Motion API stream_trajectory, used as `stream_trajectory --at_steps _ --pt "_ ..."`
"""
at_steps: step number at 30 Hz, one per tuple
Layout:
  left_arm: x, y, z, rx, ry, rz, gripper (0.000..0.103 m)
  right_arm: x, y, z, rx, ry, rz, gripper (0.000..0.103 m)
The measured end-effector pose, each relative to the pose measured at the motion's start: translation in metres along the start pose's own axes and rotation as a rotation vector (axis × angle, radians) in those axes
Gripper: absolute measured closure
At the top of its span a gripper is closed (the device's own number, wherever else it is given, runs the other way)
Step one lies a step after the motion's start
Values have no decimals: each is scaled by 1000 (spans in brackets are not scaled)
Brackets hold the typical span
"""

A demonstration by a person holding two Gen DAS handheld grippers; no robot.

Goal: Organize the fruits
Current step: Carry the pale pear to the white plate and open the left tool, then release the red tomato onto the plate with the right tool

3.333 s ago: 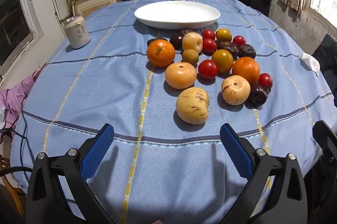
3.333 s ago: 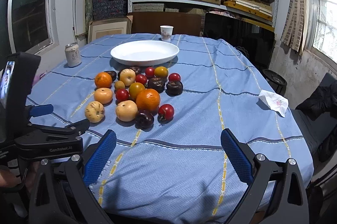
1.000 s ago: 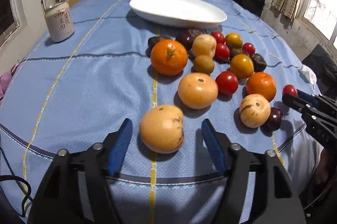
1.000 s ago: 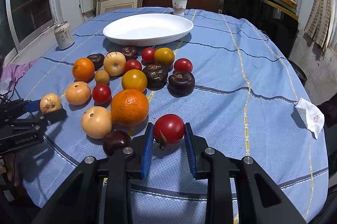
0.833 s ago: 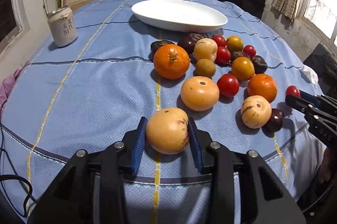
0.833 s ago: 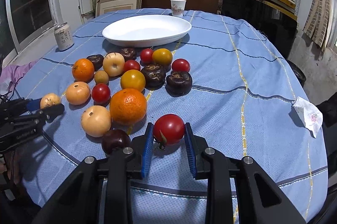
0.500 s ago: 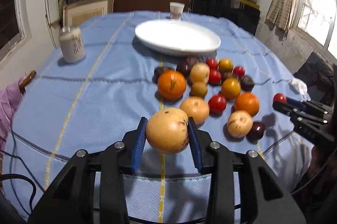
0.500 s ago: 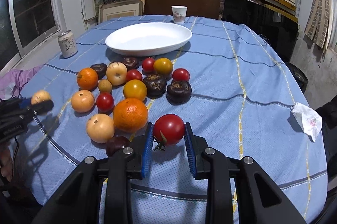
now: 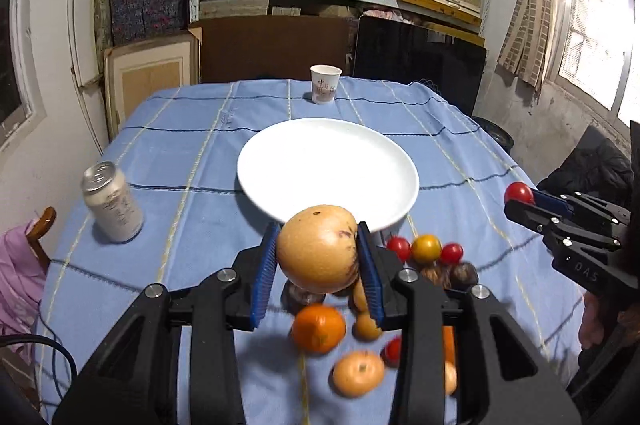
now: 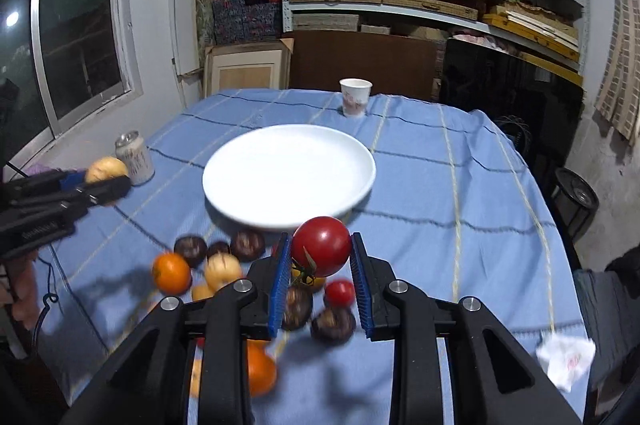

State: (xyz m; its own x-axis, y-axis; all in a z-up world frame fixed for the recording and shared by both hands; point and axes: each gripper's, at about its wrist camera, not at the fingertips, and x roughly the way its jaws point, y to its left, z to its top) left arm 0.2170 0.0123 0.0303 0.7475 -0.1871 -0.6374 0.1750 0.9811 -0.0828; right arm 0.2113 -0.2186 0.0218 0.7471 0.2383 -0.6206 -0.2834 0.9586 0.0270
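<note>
At the left of the desk point(image 9: 192, 145), a drinks can point(image 9: 112, 203) stands upright on the blue checked cloth, well apart from the fruit.

The left gripper point(image 9: 318, 257) has its fingers point(image 9: 264, 273) pinching a pale yellow speckled fruit point(image 9: 318, 249). A second ago this fruit lay on the cloth between spread fingers; it is now clamped and lifted clear, in line with the near rim of the white plate point(image 9: 328, 169). The plate holds nothing yet.

Below and behind the lifted fruit, the remaining pile of fruit point(image 9: 352, 337) lies on the cloth: oranges, small tomatoes, dark round fruits.

The right gripper point(image 10: 320, 265) has its fingers point(image 10: 280, 281) pinching a red tomato point(image 10: 322, 246), stem downward. The grip is unchanged from a second ago, but the tomato has risen off the cloth and also lines up with the plate's near edge.

Judgement: both pickups are complete, and the step in hand is transport to the plate. Next, each gripper needs to travel forward over the rim, lower, then release. Round fruit may roll on the shallow plate, so release low.

A paper cup point(image 9: 325, 84) stands beyond the plate.
</note>
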Motion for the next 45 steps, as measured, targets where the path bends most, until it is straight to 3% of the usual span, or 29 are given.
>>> stream_trajectory --at_steps 9,17,19,20,23,26,29,34,39,45 --pt "116 26 38 -79 124 16 66 114 -7 42 2 123 84 74" --pt "175 39 44 -89 184 40 66 163 -3 53 -23 145 62 73" --pt "181 42 45 -96 192 35 65 163 -3 54 -33 131 55 53" --pt "179 42 45 -101 185 34 60 161 -4 55 -34 111 44 43" --pt "162 43 49 -108 131 49 36 151 -7 55 -25 97 50 43" --pt "134 41 48 -109 81 42 33 129 -12 49 8 83 56 43" --pt "98 37 35 -104 22 56 14 102 -11 37 18 75 44 43" --pt "48 27 -8 -62 34 14 13 45 -1 -13 3 99 51 43" --pt "7 15 -60 -12 60 0 12 -1 23 -78 -28 145 117 43" --pt "-15 13 -109 -33 107 -14 9 -26 46 -127 -43 186 153 43"
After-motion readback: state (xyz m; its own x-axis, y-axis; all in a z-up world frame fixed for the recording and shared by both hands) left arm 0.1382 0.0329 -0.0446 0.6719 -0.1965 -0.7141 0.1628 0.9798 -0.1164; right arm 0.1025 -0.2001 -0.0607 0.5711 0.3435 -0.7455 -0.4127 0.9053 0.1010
